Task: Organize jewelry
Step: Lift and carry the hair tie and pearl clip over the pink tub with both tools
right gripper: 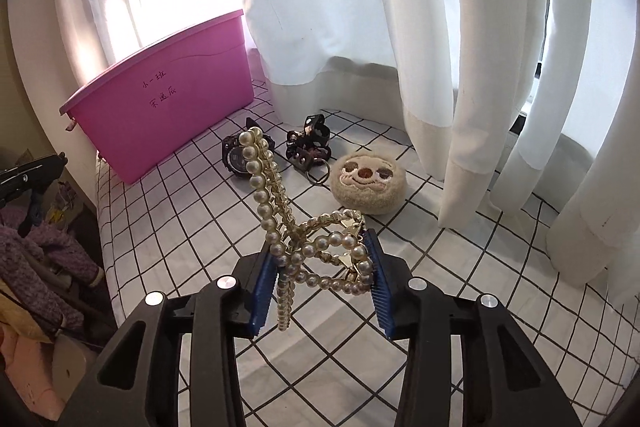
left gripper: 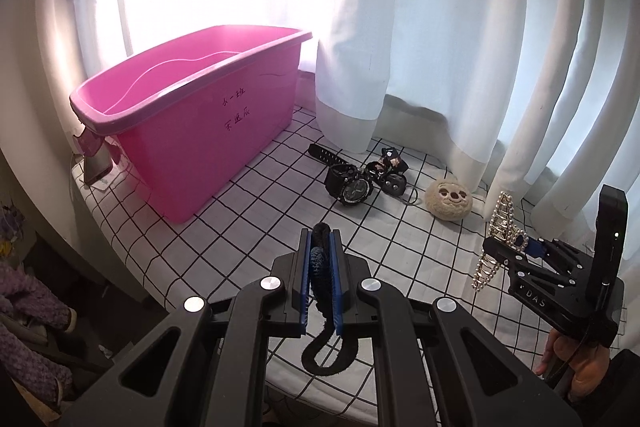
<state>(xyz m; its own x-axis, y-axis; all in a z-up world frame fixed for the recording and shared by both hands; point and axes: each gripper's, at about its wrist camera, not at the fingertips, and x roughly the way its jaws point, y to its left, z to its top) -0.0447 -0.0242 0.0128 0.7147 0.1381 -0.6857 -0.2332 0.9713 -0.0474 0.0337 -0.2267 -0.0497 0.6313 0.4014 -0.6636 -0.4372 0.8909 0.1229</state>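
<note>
Left wrist view shows the left gripper (left gripper: 320,247) with its blue pads pressed together on a black braided cord (left gripper: 322,291), which sticks up past the fingertips and hangs in a loop below them, above the white cloth with a black grid (left gripper: 248,227). The pink bin (left gripper: 208,119), with handwriting on its long side, is the landmark: it stands on the cloth against the white curtain (left gripper: 440,27), open and tilted toward the camera. To the right of the bin and near it lies a black wristwatch (left gripper: 347,183); just beyond the watch, farther from the bin, sits a dark patterned hair clip (left gripper: 389,171) with a metal ring, and farther still from the bin rests a round beige plush with a stitched face (left gripper: 448,202). Well to the right of the bin, the right gripper (left gripper: 516,241) is held by a hand (left gripper: 576,363) and pinches a pearl hair claw (left gripper: 498,227). Seen from the right wrist view, the right gripper (right gripper: 320,263) has its jaws partly apart with the pearl hair claw (right gripper: 304,227) wedged between the blue pads, both pads touching it, one pearl arm rising toward the bin (right gripper: 168,103) and the clip lifted clear of the cloth (right gripper: 440,267).
</note>
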